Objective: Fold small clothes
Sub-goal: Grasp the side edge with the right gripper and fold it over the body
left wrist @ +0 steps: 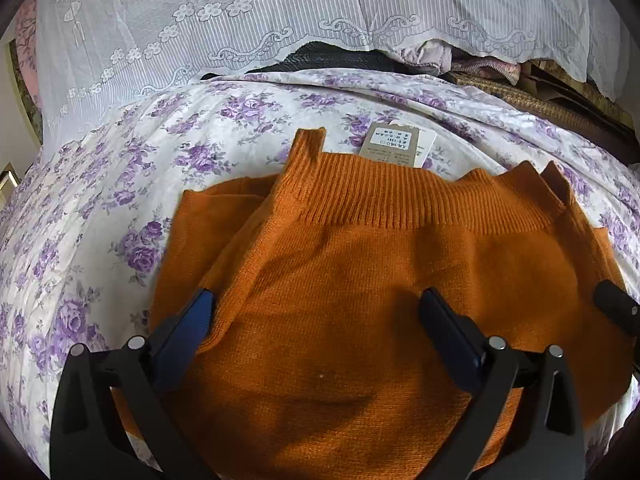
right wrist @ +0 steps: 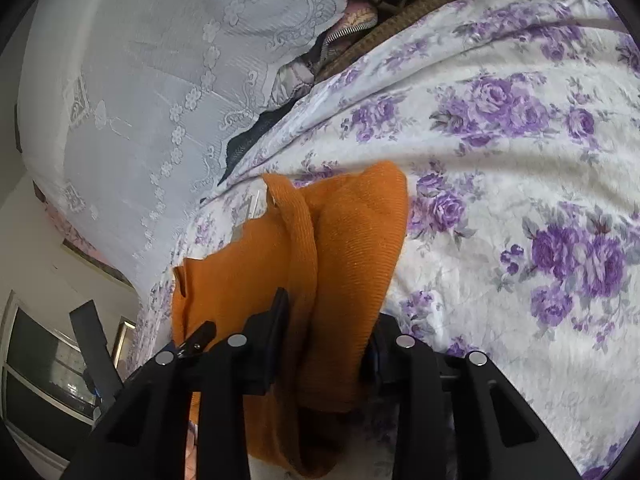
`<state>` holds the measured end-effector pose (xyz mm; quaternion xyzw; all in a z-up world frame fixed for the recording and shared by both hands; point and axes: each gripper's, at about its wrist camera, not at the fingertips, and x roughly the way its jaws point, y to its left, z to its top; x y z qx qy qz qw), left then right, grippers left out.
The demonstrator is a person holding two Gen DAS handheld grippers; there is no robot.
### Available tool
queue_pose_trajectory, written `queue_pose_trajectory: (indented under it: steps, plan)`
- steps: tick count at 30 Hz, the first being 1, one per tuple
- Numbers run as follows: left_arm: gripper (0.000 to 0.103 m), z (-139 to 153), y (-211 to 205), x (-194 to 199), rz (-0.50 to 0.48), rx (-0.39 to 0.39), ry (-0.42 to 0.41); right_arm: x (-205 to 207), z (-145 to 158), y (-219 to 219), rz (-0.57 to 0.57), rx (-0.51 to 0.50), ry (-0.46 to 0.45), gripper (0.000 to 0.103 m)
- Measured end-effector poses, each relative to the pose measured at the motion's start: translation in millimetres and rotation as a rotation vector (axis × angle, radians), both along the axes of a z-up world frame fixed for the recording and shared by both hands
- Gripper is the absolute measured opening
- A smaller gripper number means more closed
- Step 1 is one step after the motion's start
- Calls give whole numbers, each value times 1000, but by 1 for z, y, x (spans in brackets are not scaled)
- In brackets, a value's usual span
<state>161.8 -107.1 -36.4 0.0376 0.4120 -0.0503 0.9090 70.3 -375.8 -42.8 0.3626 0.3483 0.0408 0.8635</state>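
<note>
- Left wrist view: orange knit (left wrist: 360,280) lies on the floral sheet (left wrist: 100,220), ribbed band toward the far side, paper tag (left wrist: 396,145) poking out past that band.
- Left gripper (left wrist: 316,320): fingers wide apart, knit spread flat under them, nothing pinched. Whether the tips touch the cloth, can't tell.
- Right wrist view: right gripper (right wrist: 326,332) has a bunched fold of the knit between its fingers, ribbed edge running up through the gap. Looks clamped on it, though the right finger is mostly hidden behind cloth.
- Part of the knit stands raised above the sheet ahead of the right gripper; the rest lies flat.
- Handling, my read: light, soft, stretchy, no stiffness. It will sag and drag on the sheet rather than slide clean. Not fragile, but loose knit may snag on a fingertip.
- Best grab: ribbed band or a seam corner, denser and less stretch. Mid-panel pinch would just tent the fabric.
- Tag may flip into the fold.
- Containers: none visible. Lace cloth (left wrist: 240,32) drapes over a pile of stuff at the back; contents mostly hidden.
</note>
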Motion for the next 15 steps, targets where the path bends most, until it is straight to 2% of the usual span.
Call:
queue_pose_trajectory:
  steps: [4,8,10,12,13,15]
  plan:
    - [99,6,2,-2,0,1,11,1,-5,-3,-6,21,10,35]
    - [99,25,14,-10,-42,10,3,0,-8,-6,-16,48,5,30]
    - [99,30,25,-13,-47,46,-7,-1,-7,-5,-23,36,2,29]
    - [99,32,45,-13,7,92,-40,-3,-4,-4,-33,26,-4,28]
    - [99,30,54,-11,42,90,-38,-4,-2,-3,-43,15,-8,27]
    - [99,22,68,-4,63,18,12,-7,3,0,-56,-17,-16,25]
